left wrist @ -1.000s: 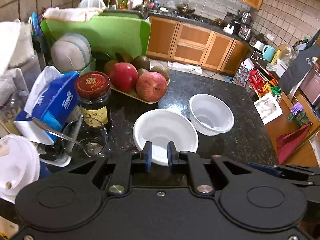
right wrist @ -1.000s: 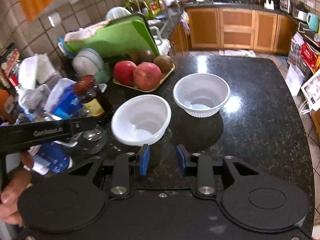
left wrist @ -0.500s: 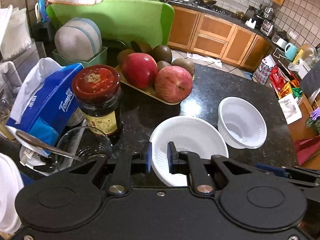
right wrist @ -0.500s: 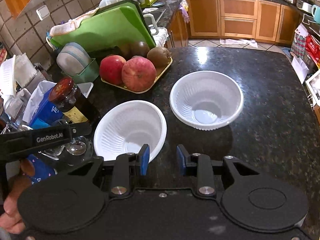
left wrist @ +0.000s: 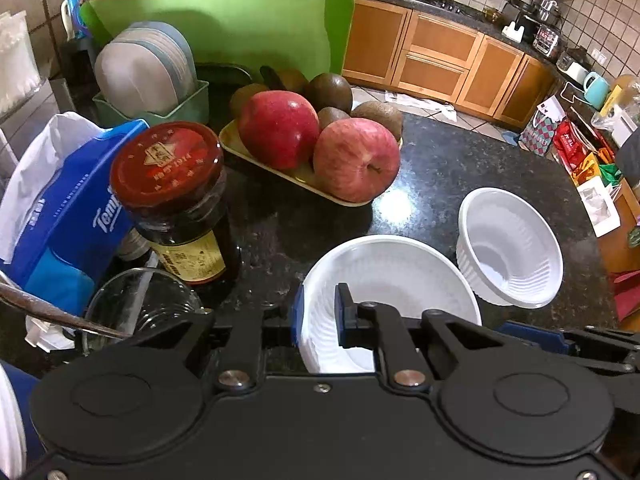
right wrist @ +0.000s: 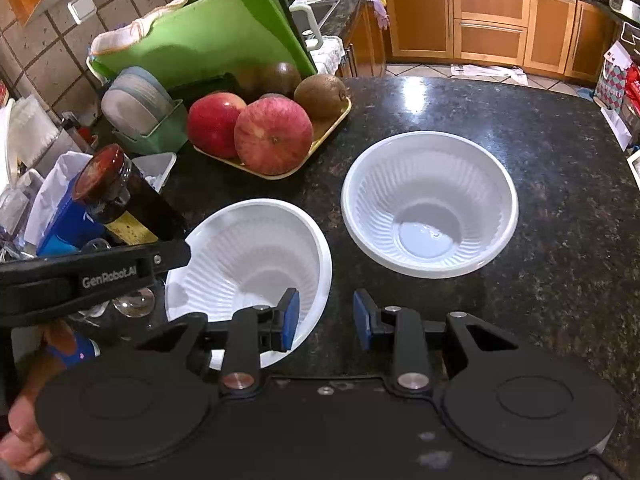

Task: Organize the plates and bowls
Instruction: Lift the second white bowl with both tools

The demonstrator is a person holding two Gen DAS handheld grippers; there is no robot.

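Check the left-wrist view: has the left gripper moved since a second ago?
Yes. The left gripper has come forward and down toward the jar; its fingers now straddle the near bowl rim.

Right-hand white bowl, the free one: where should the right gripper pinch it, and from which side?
Pinch the thin rim of the right bowl at its near edge, coming down from above and from the gripper's side. It sits upright and is too wide to span, so one finger goes inside and one outside the ribbed wall. The right gripper is open and empty.

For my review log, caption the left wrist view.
Left gripper shut on the near rim of a white bowl; second white bowl beside it on the dark counter.
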